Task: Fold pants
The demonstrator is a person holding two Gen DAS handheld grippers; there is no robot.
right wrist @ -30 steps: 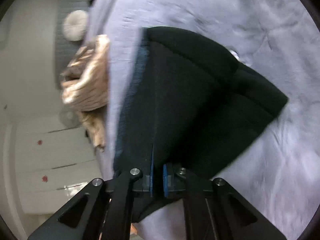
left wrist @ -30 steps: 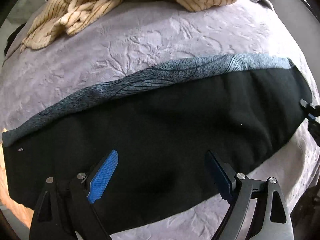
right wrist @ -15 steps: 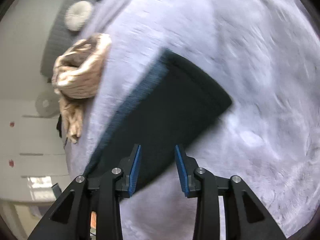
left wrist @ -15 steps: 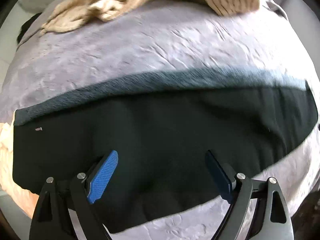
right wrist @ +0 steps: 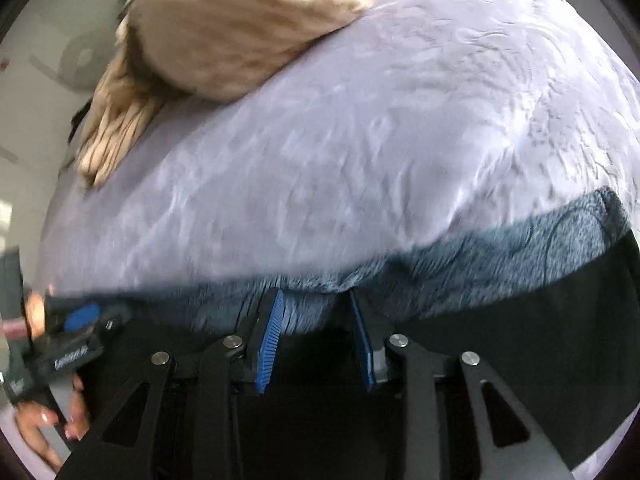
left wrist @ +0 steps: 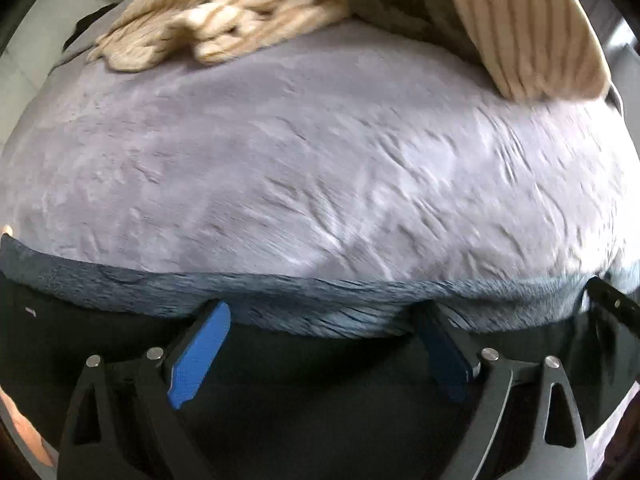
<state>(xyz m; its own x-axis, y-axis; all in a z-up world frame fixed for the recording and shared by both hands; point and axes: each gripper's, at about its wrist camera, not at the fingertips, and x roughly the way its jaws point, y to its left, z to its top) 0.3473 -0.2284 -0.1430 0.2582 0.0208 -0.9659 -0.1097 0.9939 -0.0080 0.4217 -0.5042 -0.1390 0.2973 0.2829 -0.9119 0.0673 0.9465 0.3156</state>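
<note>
While the black pants lie flat at the near edge of the lavender bedspread, their fuzzy blue-grey lining facing up-bed, the left gripper hangs spread wide over them, jaws having just opened further, gripping nothing. The right gripper stands partly parted over the lining, unclamped. Beige striped clothes are heaped at the bedspread's far side; pale floor shows beyond.

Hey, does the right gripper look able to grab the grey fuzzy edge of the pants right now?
Probably yes. The right gripper has open jaws right at the grey fuzzy edge of the pants, with nothing in between.
</note>
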